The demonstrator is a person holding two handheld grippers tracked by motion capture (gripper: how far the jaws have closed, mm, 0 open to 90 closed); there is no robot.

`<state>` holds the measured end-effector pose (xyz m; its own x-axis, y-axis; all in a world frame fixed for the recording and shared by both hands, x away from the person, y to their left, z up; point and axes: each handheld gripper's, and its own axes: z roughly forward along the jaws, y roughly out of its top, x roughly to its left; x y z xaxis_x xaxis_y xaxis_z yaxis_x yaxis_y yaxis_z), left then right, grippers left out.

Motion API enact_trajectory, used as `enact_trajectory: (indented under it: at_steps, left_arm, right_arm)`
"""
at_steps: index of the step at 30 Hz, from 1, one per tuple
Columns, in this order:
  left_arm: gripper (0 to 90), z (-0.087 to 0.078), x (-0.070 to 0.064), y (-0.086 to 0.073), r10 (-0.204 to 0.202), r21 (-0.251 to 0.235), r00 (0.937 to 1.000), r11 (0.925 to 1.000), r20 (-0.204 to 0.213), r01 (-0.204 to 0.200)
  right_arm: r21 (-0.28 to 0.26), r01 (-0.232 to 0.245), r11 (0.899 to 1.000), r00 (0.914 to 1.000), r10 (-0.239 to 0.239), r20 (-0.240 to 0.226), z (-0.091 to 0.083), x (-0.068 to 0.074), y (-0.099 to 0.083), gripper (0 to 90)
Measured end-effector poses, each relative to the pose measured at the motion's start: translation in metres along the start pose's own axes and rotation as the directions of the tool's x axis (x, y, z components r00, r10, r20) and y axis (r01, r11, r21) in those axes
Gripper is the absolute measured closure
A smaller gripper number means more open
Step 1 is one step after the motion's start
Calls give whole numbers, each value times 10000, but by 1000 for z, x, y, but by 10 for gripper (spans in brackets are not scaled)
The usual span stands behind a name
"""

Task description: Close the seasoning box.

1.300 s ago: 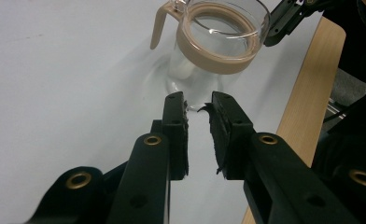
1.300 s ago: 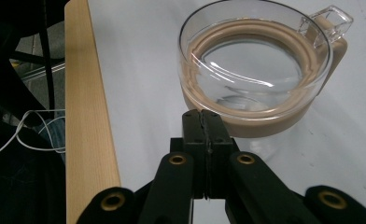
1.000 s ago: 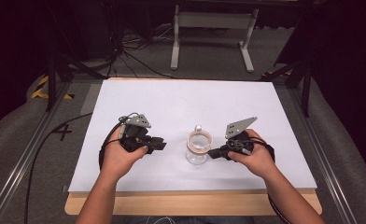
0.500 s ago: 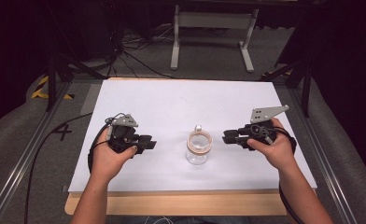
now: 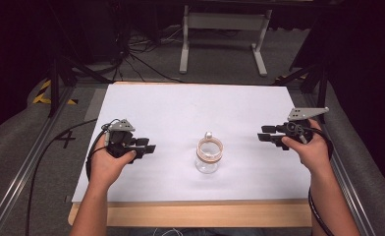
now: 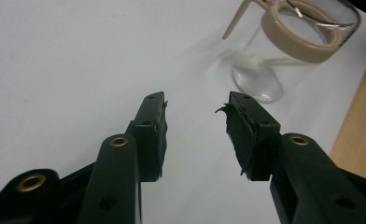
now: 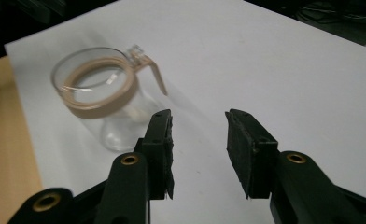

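My left gripper [image 5: 146, 145] sits over the white sheet [image 5: 180, 113] near its left edge, jaws pointing toward the middle. In the left gripper view its jaws stand clearly apart with only bare sheet between them, holding nothing [image 6: 195, 126]. My right gripper [image 5: 266, 133] is out at the right side of the sheet, jaws pointing left; in the right gripper view they are also parted, nothing between the pads [image 7: 199, 140].

The glass jar [image 5: 208, 157] stands upright near the middle of the sheet, toward my edge, between the two grippers and well apart from both. It has a tan band [image 5: 209, 149] round the rim and a tan clasp arm sticking out, with a small white knob [image 5: 208, 134] showing at the far side. In the left gripper view the jar [image 6: 284, 51] is up at top right, ahead of the jaws, not touching. In the right gripper view the jar [image 7: 111, 107] is to the left of the jaws, untouched. Wooden table edge [image 5: 190, 215] shows below the sheet.
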<state>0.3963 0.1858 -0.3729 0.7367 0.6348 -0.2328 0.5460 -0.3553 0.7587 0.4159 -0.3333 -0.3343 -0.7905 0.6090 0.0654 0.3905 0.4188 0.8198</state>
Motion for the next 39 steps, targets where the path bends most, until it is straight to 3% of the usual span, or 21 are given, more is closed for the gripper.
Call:
enact_trajectory:
  at_steps: [7, 14, 20, 24, 25, 27, 29, 32, 39]
  left_arm:
    - [553, 9, 17, -10, -304, 0, 9992, 9995, -277, 305]
    - [525, 15, 32, -22, -399, 67, 9965, 9992, -740, 405]
    - [516, 21, 40, -31, -564, 141, 9930, 9982, -1036, 581]
    - [494, 27, 44, -36, -92, 11, 9900, 10000, -1405, 95]
    - [493, 29, 46, -37, 41, 31, 9899, 10000, -1419, -37]
    - [488, 35, 47, -41, -65, 203, 9917, 9998, -1283, 92]
    - [483, 38, 47, -42, 53, 408, 9910, 9992, -1338, 2]
    - [468, 41, 46, -42, 2, 366, 9930, 9993, -1180, 41]
    - [435, 42, 45, -41, -159, 640, 9929, 9977, -1176, 236]
  right_arm:
    - [520, -157, 9985, 9958, 109, 912, 6, -25, -21, 493]
    - [789, -592, 9951, 9915, 495, 1201, 17, -50, -46, 459]
    - [818, -790, 9935, 9919, 701, 1060, 26, -62, -63, 445]
    - [863, -822, 9929, 9928, 740, 944, 32, -66, -72, 420]
    - [817, -807, 9934, 9940, 741, 806, 35, -67, -75, 410]
    - [639, -640, 9959, 9973, 615, 407, 40, -68, -79, 409]
    - [774, -464, 9959, 9987, 447, 233, 46, -68, -84, 408]
    - [1100, -310, 9935, 9991, 278, 305, 54, -66, -87, 405]
    - [1270, -154, 9918, 9992, 108, 375, 59, -61, -84, 391]
